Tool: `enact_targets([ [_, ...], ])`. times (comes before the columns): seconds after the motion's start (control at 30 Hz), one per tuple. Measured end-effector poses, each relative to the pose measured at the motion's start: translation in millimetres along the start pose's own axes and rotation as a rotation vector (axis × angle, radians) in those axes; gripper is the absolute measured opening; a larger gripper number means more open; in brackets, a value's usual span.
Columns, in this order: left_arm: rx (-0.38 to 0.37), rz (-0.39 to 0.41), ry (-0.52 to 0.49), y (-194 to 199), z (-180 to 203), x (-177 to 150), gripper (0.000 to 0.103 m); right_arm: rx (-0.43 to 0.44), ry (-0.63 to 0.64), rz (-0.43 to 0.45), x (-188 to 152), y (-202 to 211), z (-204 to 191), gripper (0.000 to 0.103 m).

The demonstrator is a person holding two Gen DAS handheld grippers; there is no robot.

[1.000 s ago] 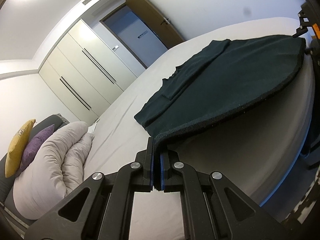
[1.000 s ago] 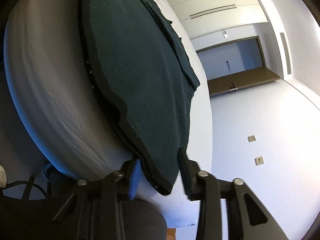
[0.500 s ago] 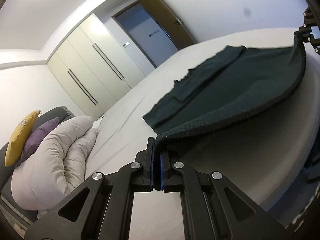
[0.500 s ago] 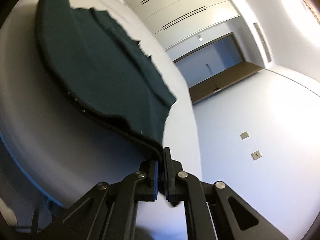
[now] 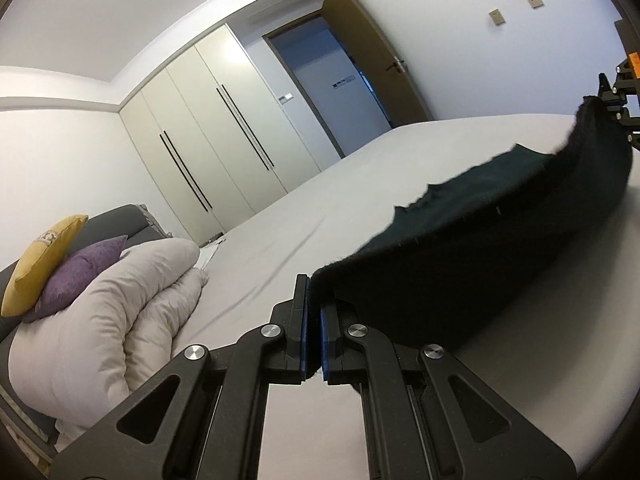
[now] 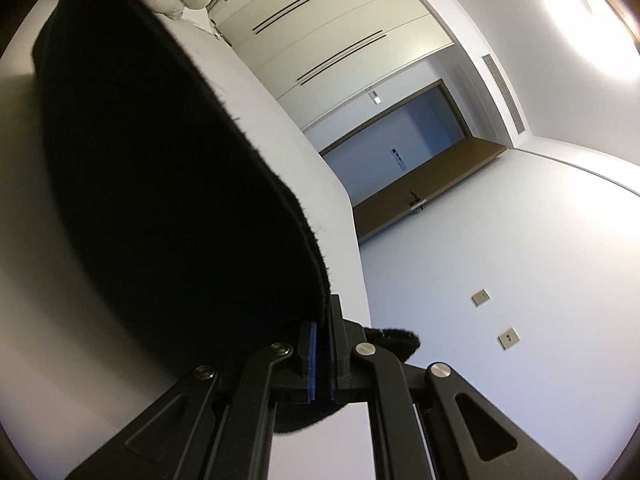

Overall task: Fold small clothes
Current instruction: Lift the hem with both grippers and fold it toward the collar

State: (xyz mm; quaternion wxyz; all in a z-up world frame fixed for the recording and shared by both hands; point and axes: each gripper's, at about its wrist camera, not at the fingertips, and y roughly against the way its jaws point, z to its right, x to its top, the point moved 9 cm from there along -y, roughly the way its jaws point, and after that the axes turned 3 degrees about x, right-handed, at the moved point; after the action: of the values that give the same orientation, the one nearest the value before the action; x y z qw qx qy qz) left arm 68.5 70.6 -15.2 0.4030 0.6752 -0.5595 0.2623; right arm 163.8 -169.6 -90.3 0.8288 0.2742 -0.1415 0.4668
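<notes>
The dark garment (image 5: 500, 248) was held taut above the bed (image 5: 320, 208), one hem corner clamped in each of the left gripper (image 5: 314, 328) and right gripper (image 6: 322, 344), best carried level toward the far edge.

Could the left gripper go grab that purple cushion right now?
Probably not. The left gripper is shut on a corner of the dark garment, whose other corner the right gripper holds. The purple cushion sits beyond the white duvet.
</notes>
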Motion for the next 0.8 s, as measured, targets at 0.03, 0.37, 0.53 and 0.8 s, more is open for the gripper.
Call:
enact_targets([
  [0.03,0.002,-0.006,0.001,-12,-2,5,0.003,0.004,-0.003,0.000,5,-9,2,0.004],
  [0.37,-0.036,-0.136,0.007,-159,4,35,0.003,0.062,0.013,-0.068,44,-127,16,0.004],
  [0.53,-0.043,-0.191,-0.006,-227,16,43,0.003,0.092,0.024,-0.109,64,-192,19,0.004],
  [0.8,-0.073,-0.295,-0.030,-317,49,30,0.003,0.152,0.060,-0.178,80,-266,4,0.004],
])
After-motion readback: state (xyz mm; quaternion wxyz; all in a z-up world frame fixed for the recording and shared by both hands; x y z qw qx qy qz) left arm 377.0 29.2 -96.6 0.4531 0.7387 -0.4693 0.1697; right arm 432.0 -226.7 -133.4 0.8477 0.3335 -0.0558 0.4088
